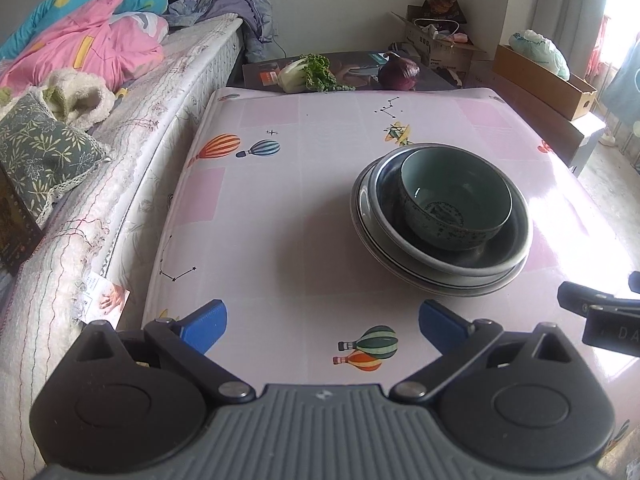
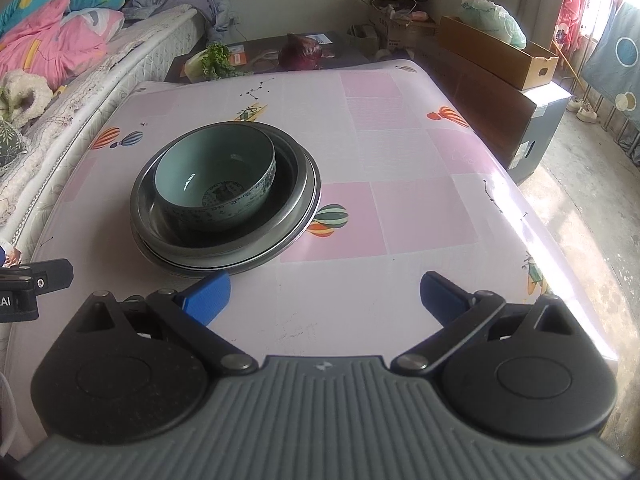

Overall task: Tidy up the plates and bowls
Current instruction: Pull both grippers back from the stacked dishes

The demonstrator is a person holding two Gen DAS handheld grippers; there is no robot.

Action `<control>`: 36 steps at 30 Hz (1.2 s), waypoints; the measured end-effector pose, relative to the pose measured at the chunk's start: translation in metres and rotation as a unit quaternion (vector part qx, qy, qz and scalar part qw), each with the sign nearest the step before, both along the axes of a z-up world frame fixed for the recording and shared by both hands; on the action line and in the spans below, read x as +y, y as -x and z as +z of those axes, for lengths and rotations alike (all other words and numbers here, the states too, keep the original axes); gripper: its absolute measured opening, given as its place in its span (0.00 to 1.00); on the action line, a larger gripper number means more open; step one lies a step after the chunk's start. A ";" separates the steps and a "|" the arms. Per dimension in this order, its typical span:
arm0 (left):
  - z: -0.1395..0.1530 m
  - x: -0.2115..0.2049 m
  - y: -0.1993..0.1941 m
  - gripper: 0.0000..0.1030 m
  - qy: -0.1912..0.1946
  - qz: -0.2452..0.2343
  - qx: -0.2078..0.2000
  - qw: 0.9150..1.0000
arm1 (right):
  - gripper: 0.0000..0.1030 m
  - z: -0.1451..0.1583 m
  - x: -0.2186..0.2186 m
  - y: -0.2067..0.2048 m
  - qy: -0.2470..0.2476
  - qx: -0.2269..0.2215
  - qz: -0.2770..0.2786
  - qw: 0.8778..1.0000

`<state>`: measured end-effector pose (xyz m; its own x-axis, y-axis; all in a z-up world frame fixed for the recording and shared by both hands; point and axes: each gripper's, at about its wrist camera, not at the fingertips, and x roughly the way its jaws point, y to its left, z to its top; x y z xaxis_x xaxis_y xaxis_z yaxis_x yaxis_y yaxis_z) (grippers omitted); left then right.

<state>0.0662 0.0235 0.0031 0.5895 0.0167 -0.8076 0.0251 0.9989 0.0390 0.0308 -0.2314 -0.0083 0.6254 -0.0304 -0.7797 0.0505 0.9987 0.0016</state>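
Stacked dishes sit on my pink balloon-print bench (image 1: pixel 280 208) beside a bed (image 1: pixel 120 120).
A green bowl (image 1: pixel 456 196) nests in grey plates (image 1: pixel 440 272); both my grippers, left (image 1: pixel 322 326) and right (image 2: pixel 325 294), hover with fingers spread, empty.

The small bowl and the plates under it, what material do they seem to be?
Small bowl: likely glazed ceramic, glossy pale green inside, printed pattern outside. Plates: perhaps metal or dark glazed ceramic; grey sheen on thin rims leaves it open.

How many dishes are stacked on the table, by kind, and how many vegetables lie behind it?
Bowls: 1, the green bowl on top.
Plates: 2, a deep plate on a wider plate.
Vegetables: 2, a leafy green and a purple cabbage.
Total: 5
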 end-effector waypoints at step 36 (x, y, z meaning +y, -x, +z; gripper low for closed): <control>-0.015 -0.012 -0.007 1.00 -0.008 -0.010 0.040 0.999 | 0.99 -0.004 -0.006 0.000 0.000 0.006 -0.005 1.000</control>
